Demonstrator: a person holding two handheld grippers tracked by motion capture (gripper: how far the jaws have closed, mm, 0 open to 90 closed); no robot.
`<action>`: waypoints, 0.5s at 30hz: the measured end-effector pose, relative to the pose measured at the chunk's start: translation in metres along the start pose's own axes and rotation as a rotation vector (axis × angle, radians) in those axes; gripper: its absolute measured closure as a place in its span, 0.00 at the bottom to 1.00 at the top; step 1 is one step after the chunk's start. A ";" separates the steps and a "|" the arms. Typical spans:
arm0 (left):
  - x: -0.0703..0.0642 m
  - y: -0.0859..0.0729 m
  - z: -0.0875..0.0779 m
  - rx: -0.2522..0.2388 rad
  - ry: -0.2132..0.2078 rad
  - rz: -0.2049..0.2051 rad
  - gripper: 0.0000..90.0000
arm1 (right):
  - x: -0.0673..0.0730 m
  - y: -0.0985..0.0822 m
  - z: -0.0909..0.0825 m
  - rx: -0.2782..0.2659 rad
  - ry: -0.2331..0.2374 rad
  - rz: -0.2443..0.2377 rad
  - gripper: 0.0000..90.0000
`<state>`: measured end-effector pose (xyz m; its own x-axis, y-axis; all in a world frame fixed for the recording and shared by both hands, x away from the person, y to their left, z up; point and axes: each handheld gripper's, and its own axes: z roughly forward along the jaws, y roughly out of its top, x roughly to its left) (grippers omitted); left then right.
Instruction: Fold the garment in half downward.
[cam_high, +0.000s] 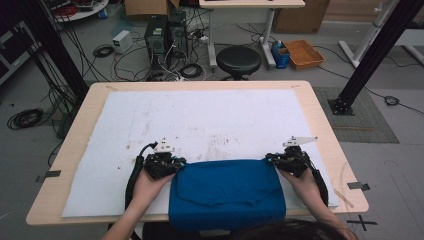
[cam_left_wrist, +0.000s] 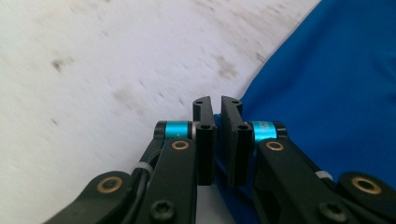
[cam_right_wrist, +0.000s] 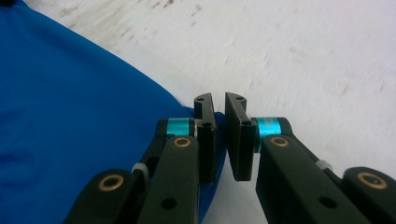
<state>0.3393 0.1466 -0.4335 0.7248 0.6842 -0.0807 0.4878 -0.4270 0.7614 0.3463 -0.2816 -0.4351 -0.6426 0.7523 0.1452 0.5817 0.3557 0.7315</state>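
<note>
Blue cloth lies folded at near table edge, on white mat, front hanging slightly past edge. Left gripper pinches far left corner, jaws clenched on fabric; right gripper likewise clamped on far right corner. Risks: thin corner bite may slip out when lifted; uneven pull could skew fold; whole cloth may slide off near edge toward person.
</note>
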 end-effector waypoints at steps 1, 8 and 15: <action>0.004 0.004 0.001 0.004 0.009 0.012 0.94 | -0.002 0.004 0.001 -0.007 -0.004 0.001 0.93; 0.039 0.029 0.017 -0.001 0.038 0.000 0.93 | -0.020 0.034 0.017 -0.042 -0.046 -0.007 0.93; 0.064 0.045 0.032 0.001 0.059 -0.019 0.93 | -0.037 0.053 0.039 -0.027 -0.070 -0.019 0.93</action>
<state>0.4232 0.1523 -0.4248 0.6854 0.7260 -0.0570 0.5017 -0.4140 0.7596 0.4206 -0.2692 -0.4275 -0.6167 0.7827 0.0846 0.5551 0.3561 0.7517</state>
